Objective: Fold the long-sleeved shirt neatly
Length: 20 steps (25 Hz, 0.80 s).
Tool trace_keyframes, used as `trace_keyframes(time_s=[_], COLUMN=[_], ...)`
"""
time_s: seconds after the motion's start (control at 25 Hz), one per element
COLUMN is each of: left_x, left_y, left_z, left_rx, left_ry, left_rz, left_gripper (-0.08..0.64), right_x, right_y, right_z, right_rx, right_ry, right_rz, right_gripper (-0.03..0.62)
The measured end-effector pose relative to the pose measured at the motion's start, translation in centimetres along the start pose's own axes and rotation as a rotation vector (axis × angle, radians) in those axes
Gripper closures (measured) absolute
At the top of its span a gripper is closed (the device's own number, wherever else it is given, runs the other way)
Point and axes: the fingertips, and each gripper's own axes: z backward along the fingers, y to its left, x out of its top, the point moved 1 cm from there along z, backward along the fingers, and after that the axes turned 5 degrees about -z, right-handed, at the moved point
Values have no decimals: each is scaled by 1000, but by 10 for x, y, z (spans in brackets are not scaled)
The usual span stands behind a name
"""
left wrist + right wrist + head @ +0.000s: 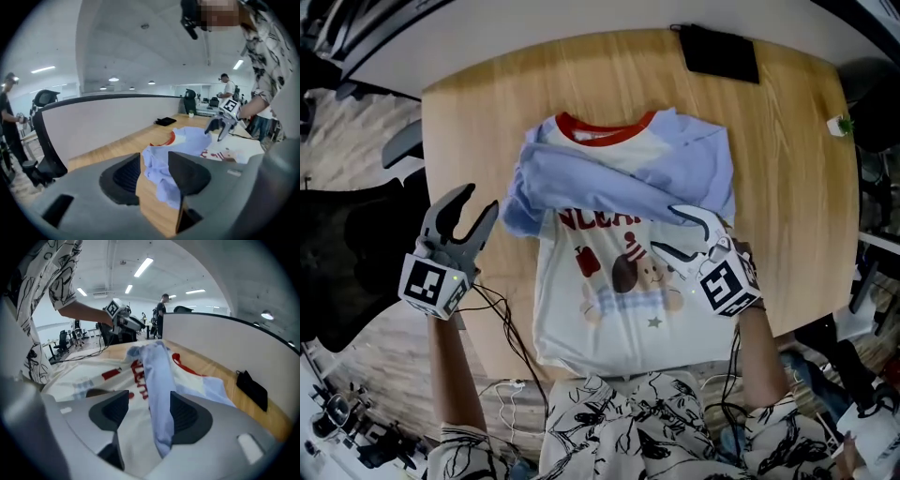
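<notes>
Shirt (619,281) is laid flat on table (787,141), sleeve (600,187) drawn crosswise over the chest. Right gripper (666,230), jaws apart, straddles the sleeve's right end unpressed. Left gripper (481,199), open and empty, is held off its bunched left end.

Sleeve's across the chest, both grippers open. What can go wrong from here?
1. The blue sleeve lies between the right gripper's open jaws, against one pad; backing out could drag it off the fold.
2. Its far end is bunched at the edge of the shirt near the left gripper; folding over that would likely leave a lump.
</notes>
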Motion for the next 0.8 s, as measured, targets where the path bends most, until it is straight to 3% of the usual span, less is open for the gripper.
trace_keyframes(time_s=[0.2,0.28,0.36,0.48,0.56,0.68,0.8], left_x=[-75,-98,-113,-126,-123,-103,-68], left_y=[-26,-37,-44,-50,-51,-52,-61], left_z=[12,12,4,-11,-21,-28,-21], left_rx=[-118,-176,-222,-266,-283,-299,-337], left_ry=[225,263,269,293,269,188,86], left_rz=[-128,-157,-173,-224,-238,-248,-265], left_gripper=[331,324,324,328,369,515,523], right_x=[76,104,124,129,123,117,122], right_y=[51,72,88,106,110,105,96], right_z=[-53,-78,-107,-155,-175,-185,-188], right_rx=[66,82,82,69,48,-7,-81], right_ry=[-117,-130,-110,3,80,135,122], right_rz=[-77,-90,-75,2,45,81,106], right_gripper=[296,295,296,299,304,359,466])
